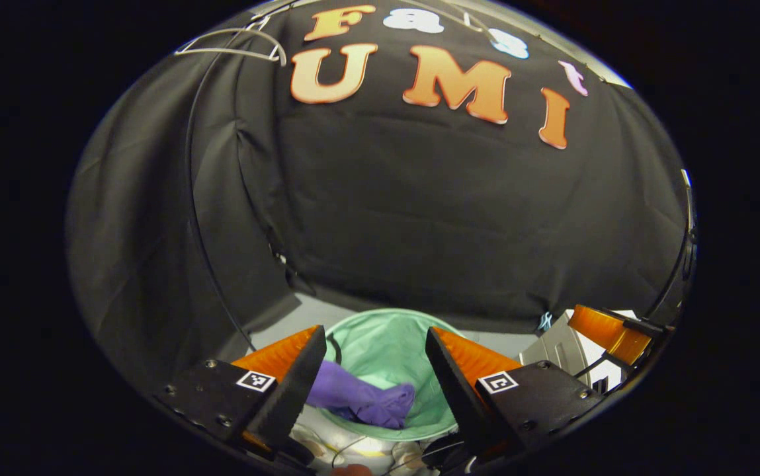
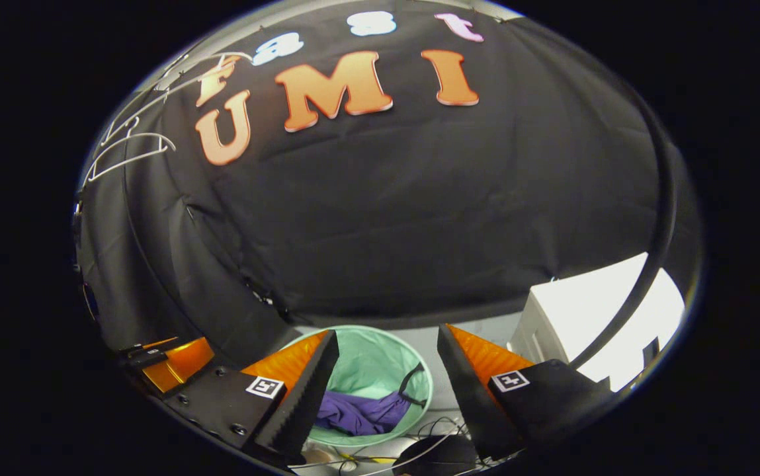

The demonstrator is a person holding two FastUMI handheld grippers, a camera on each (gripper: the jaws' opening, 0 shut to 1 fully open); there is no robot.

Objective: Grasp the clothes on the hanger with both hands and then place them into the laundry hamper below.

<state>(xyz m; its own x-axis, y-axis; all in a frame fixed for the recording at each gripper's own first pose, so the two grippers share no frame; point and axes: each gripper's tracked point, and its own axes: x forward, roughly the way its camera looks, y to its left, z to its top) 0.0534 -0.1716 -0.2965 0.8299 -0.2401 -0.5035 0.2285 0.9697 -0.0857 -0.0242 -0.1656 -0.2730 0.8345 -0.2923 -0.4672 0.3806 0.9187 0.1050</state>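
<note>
Purple clothes (image 1: 361,398) lie crumpled, soft and folded over, inside the round mint-green laundry hamper (image 1: 380,344), against its near wall. From where I sit, the left gripper (image 1: 376,378) hangs above that hamper with its fingers spread wide and nothing between them; the right gripper (image 2: 387,382) hangs over it the same way, parted and empty. Each carries small square black-and-white markers whose pattern I cannot read. Thin cables trail on the floor just before the hamper, partly cut off. A dark strap (image 2: 409,383) hangs over the hamper's rim. Beyond the hamper the black cloth wall hangs creased, and high above-left of it are bare white wire hangers (image 1: 234,45).
</note>
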